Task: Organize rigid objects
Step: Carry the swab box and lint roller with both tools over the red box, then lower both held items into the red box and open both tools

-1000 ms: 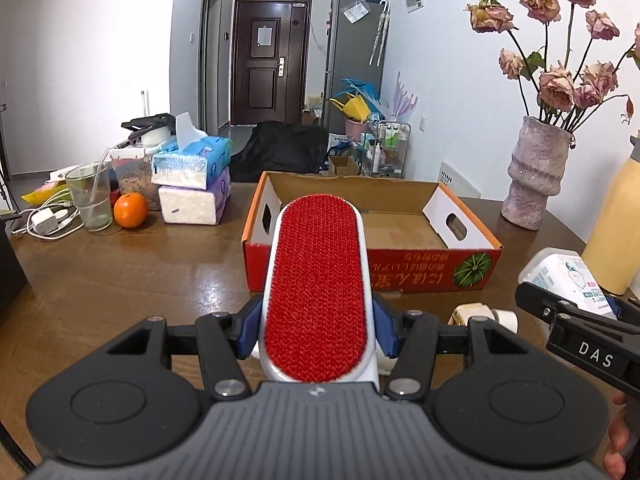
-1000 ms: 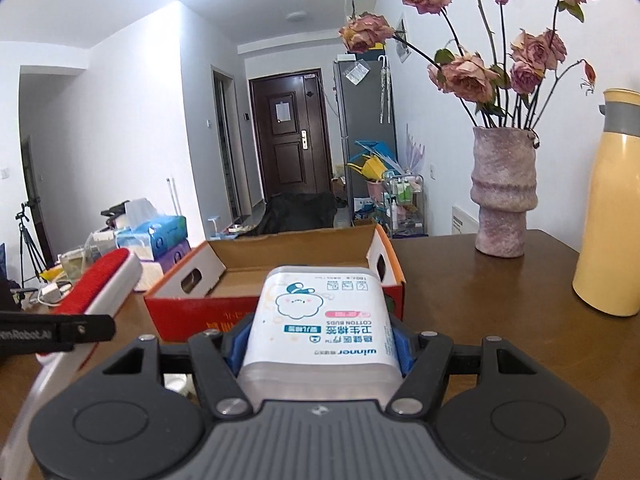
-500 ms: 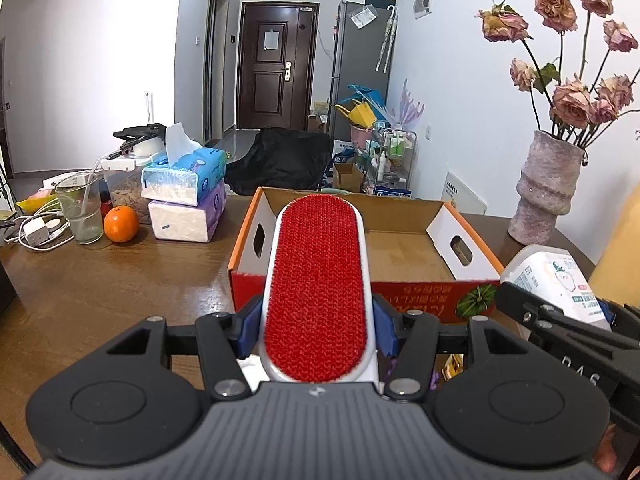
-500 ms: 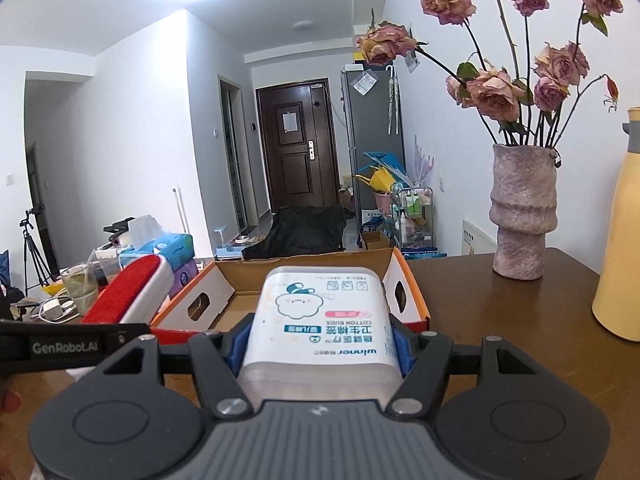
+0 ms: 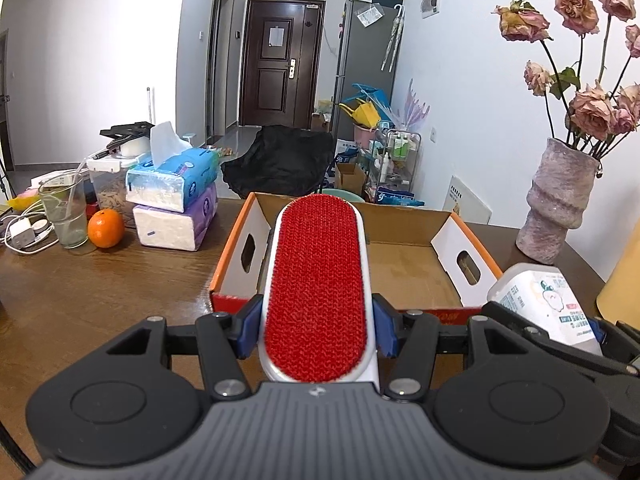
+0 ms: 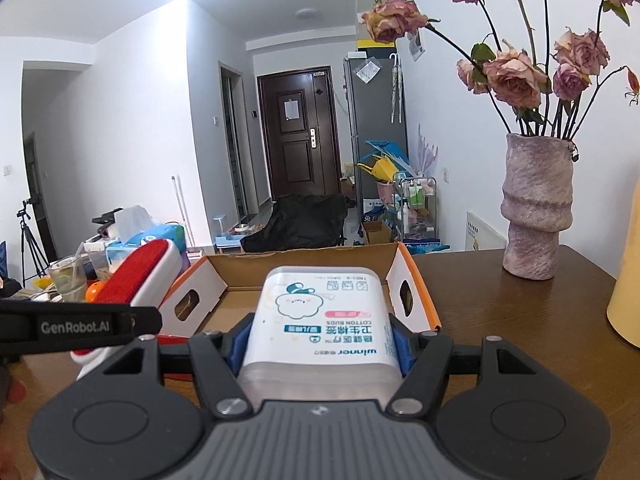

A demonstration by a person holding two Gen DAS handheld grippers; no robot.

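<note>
My left gripper (image 5: 316, 330) is shut on a red lint brush (image 5: 318, 280) with a white rim, held above the front edge of an open cardboard box (image 5: 400, 264) with orange trim. My right gripper (image 6: 320, 344) is shut on a white cotton-bud box (image 6: 322, 316) with a cartoon label, held in front of the same cardboard box (image 6: 304, 268). Each view shows the other hand's load: the cotton-bud box (image 5: 540, 300) at the right, the lint brush (image 6: 136, 280) at the left. The cardboard box's floor looks bare.
On the brown table (image 5: 100, 292) to the left stand stacked tissue packs (image 5: 176, 208), an orange (image 5: 106, 228), a glass (image 5: 64, 212) and chargers. A stone vase of dried roses (image 6: 536, 208) and a yellow flask (image 6: 628, 288) stand on the right.
Both grippers have carried their loads forward toward the cardboard box, which now looks nearer and larger. Both grips are unchanged.
</note>
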